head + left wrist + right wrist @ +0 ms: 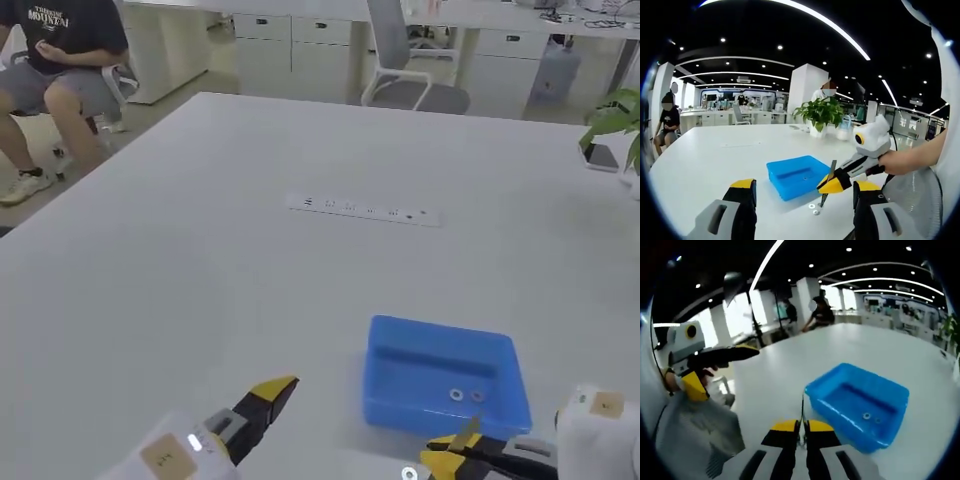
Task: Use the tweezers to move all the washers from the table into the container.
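Here, the right gripper (801, 427) is pinching its yellow-and-black jaws fully together on a pair of thin grey metal tweezers (802, 407), which are projecting forward between them. In the left gripper view the tweezers' tip is pointing down at the white table (200, 250). It is just beside two small silver metal washers (812, 205) that are lying close together on the tabletop near a corner of the blue rectangular plastic container (420, 410). Whether the tip is touching either washer cannot be told. Two more washers (457, 395) are lying side by side on the container's floor. The left gripper (805, 186) is hovering with its jaws spread wide and holding nothing, and in the head view it is sitting apart from the container, off to its left. A long white power strip (362, 209) is lying farther back on the table.
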`<move>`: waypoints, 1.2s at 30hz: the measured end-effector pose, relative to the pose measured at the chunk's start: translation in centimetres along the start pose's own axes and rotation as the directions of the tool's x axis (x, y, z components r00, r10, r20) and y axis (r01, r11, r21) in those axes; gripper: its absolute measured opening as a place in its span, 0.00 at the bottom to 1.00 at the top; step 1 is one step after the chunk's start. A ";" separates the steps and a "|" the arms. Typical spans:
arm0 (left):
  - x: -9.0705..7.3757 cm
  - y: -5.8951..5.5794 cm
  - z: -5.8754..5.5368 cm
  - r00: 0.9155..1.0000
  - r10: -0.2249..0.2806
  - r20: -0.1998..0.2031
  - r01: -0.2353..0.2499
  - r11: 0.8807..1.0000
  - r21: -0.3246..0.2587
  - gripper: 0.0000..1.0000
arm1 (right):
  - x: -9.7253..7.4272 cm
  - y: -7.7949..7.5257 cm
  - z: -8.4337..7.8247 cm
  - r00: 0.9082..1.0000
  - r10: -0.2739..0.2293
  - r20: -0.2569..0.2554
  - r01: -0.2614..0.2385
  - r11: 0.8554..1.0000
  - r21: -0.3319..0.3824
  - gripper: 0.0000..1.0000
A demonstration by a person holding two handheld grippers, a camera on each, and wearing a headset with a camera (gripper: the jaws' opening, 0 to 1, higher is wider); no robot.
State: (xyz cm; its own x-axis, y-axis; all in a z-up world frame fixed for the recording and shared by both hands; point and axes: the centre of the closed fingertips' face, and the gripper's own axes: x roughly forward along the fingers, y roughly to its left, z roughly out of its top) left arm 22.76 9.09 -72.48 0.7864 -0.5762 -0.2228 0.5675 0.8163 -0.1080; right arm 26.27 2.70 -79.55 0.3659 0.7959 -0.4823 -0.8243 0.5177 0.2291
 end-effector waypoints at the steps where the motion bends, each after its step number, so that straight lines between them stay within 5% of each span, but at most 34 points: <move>1: 0.0 0.0 -0.1 1.000 0.000 -0.004 0.000 1.000 0.000 0.80 | -0.3 -0.2 0.2 1.000 -0.005 0.007 0.005 1.000 0.004 0.03; 18: 0.0 -0.2 0.0 1.000 -0.011 -0.007 0.011 1.000 0.006 0.80 | -4.3 -1.8 4.7 0.985 -0.080 0.151 0.058 0.988 0.145 0.03; 36: 0.1 -0.6 0.1 1.000 -0.024 -0.006 0.024 1.000 0.008 0.80 | -4.2 -3.9 9.0 0.969 -0.140 0.205 0.115 0.985 0.132 0.03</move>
State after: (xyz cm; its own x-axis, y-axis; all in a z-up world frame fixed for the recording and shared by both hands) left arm 22.51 8.52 -72.33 0.7708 -0.5957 -0.2258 0.5884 0.8016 -0.1061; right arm 31.81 0.17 -70.80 0.5589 0.7626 -0.3256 -0.7126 0.6425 0.2818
